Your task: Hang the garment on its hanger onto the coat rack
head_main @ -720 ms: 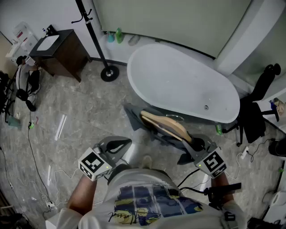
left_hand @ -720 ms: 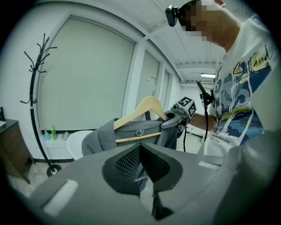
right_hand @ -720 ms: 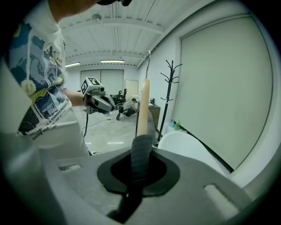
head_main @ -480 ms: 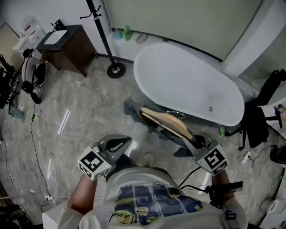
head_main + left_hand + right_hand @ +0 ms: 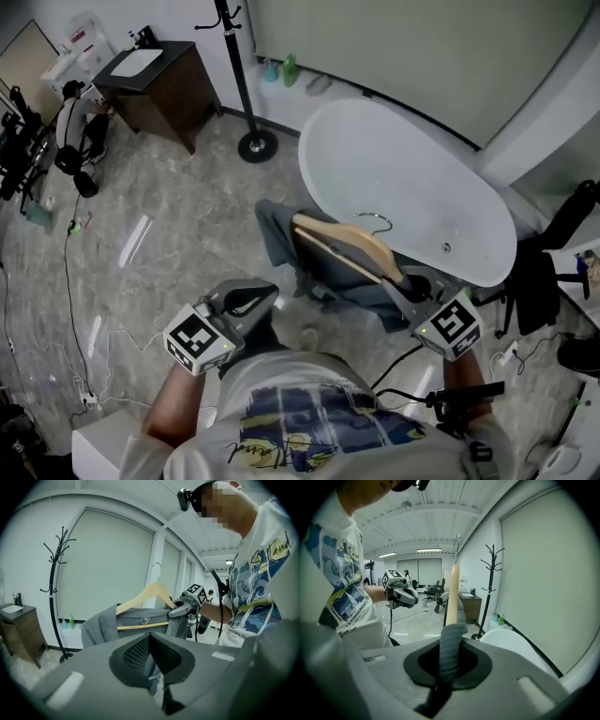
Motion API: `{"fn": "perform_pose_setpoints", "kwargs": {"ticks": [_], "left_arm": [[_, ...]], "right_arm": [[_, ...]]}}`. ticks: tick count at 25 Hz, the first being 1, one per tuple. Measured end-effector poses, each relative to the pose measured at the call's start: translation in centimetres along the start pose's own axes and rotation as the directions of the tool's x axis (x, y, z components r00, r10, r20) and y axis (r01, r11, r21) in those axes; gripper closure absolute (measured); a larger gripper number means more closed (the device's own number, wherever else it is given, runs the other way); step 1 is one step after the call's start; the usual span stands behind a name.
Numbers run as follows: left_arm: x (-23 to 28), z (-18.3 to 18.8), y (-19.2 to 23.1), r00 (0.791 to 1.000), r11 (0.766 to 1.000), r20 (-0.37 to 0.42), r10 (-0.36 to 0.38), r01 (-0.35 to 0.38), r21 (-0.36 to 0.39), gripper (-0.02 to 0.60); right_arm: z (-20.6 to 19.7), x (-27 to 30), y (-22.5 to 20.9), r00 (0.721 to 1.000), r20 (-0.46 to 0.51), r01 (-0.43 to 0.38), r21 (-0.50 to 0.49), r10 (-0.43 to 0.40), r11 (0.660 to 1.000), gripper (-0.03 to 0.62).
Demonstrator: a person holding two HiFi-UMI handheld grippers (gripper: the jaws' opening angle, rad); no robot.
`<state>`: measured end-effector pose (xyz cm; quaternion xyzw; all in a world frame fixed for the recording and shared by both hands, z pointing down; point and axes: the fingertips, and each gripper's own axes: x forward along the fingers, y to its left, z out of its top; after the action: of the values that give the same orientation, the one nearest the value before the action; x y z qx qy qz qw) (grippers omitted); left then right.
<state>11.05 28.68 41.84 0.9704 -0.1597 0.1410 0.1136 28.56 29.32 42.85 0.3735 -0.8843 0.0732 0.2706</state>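
Observation:
A wooden hanger (image 5: pixel 345 247) carries a grey garment (image 5: pixel 281 239), held in the air beside the bathtub. My right gripper (image 5: pixel 410 289) is shut on the hanger's garment-covered end; in the right gripper view grey cloth (image 5: pixel 449 648) fills the jaws and the wood (image 5: pixel 452 592) runs up from them. My left gripper (image 5: pixel 265 299) is shut with nothing in it, low and left of the garment. The left gripper view shows the hanger (image 5: pixel 145 596), the garment (image 5: pixel 101 625) and the right gripper (image 5: pixel 187 605). The black coat rack (image 5: pixel 240 70) stands far left of the tub.
A white bathtub (image 5: pixel 403 183) lies just beyond the hanger. A dark cabinet (image 5: pixel 159 89) stands left of the rack's round base (image 5: pixel 256 146). Bottles (image 5: pixel 281 68) sit by the wall. Cables and gear (image 5: pixel 66 159) lie along the left floor; a black chair (image 5: pixel 539 277) is at right.
The right gripper has lifted the hanger and garment higher, off the floor and nearer the tub. The view has shifted, so the coat rack sits further right. The left gripper stays put.

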Motion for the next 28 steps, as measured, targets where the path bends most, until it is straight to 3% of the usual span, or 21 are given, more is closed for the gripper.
{"fn": "perform_pose_setpoints", "kwargs": {"ticks": [10, 21, 28], "left_arm": [[-0.7, 1.2, 9.8, 0.998, 1.0, 0.065, -0.01, 0.01, 0.0, 0.58], [-4.7, 4.9, 24.4, 0.995, 0.997, 0.1, 0.004, -0.012, 0.08, 0.58], [-6.2, 5.1, 31.8, 0.991, 0.998, 0.122, 0.052, -0.057, 0.031, 0.579]], "right_arm": [[9.5, 7.2, -4.3, 0.993, 0.0, -0.115, -0.009, 0.115, 0.993, 0.579], [25.2, 19.5, -13.1, 0.991, 0.031, -0.124, -0.134, 0.129, 0.983, 0.579], [33.7, 28.8, -20.8, 0.988, 0.059, -0.137, -0.13, 0.145, 0.982, 0.579]]}}
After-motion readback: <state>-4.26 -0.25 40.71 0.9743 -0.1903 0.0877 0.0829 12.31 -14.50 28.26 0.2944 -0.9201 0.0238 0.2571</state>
